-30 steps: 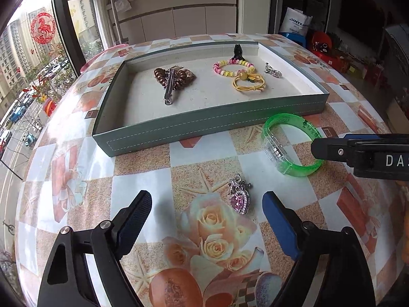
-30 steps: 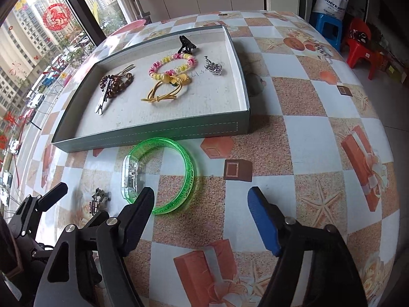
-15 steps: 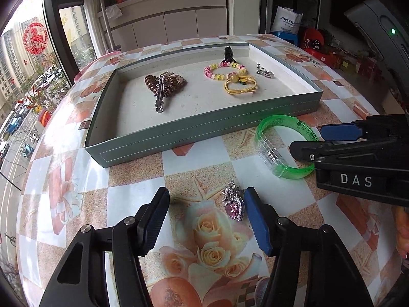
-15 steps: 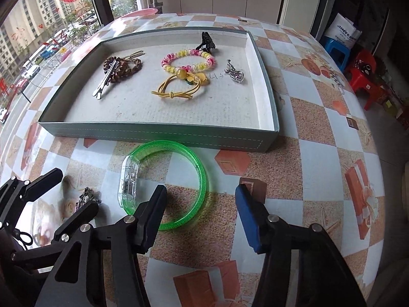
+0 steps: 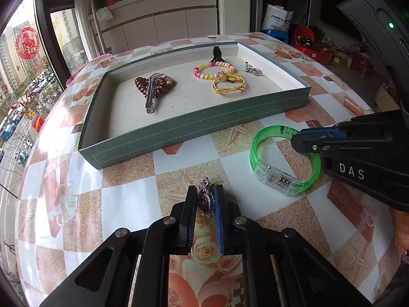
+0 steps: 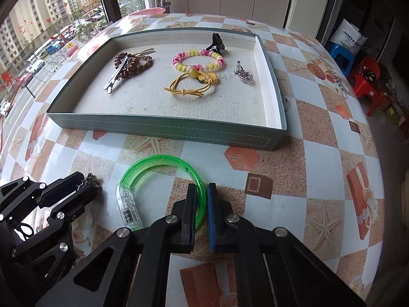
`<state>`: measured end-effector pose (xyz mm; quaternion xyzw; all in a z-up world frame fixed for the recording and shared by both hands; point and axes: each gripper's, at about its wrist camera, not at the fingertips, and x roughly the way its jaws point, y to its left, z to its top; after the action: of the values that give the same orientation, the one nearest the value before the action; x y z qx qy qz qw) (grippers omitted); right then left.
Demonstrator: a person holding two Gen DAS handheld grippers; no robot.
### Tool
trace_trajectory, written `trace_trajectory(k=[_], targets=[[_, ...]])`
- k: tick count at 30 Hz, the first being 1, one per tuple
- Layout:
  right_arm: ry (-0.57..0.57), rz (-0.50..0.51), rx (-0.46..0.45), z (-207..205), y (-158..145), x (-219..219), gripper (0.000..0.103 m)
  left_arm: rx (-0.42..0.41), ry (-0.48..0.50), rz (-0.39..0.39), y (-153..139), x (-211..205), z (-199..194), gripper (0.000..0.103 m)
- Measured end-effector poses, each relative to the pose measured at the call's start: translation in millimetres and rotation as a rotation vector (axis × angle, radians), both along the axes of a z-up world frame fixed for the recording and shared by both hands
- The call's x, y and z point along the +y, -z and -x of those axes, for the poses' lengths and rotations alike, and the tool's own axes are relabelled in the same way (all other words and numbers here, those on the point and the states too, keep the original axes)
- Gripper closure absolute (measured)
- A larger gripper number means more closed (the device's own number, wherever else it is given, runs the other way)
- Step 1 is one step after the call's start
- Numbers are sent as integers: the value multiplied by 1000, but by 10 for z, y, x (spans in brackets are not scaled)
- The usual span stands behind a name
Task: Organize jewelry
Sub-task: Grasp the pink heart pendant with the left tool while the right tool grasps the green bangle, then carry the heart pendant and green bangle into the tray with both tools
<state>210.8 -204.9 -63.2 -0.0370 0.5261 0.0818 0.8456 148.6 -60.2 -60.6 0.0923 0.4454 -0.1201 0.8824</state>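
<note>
My left claw [image 5: 205, 202] is clamped on the heart pendant [image 5: 206, 200], fingers nearly together, charm pinched edge-on with its clasp end sticking out past the tips. It's at desk [image 5: 127, 204] level, in front of the tray [image 5: 194, 128], near wall side. My right claw [image 6: 202, 204] is closed down on the rim of the green bangle [image 6: 163, 166], which lies flat on the desk just in front of the tray's near wall, right of the pendant.

Already in the tray: brown bead bracelet [image 5: 156, 83] with a metal hair clip [image 5: 149, 97] across it, left half; pink-yellow bracelet [image 5: 213, 69], yellow cord bracelet [image 5: 228, 84], silver pendant [image 5: 253, 71], black claw clip [image 5: 217, 52], right half toward the far wall.

Risks, my read:
- Pendant grip is thin and off-centre; it may swivel or drop on lift.
- Bangle is slick plastic held at one point; it could rotate down and catch the tray's near wall.
- Both claws sit close; lifting together may collide.
</note>
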Motion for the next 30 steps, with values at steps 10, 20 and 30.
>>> trace_trajectory(k=[10, 20, 30], targets=[[68, -94, -15, 143, -87, -270, 95, -3, -1, 78, -131, 191, 104, 77], [87, -176, -41, 257, -307, -396, 95, -54, -5, 111, -471, 367, 146, 77], [84, -231, -76, 47, -669, -386, 95, -105, -47, 129, -806, 502, -186, 77]])
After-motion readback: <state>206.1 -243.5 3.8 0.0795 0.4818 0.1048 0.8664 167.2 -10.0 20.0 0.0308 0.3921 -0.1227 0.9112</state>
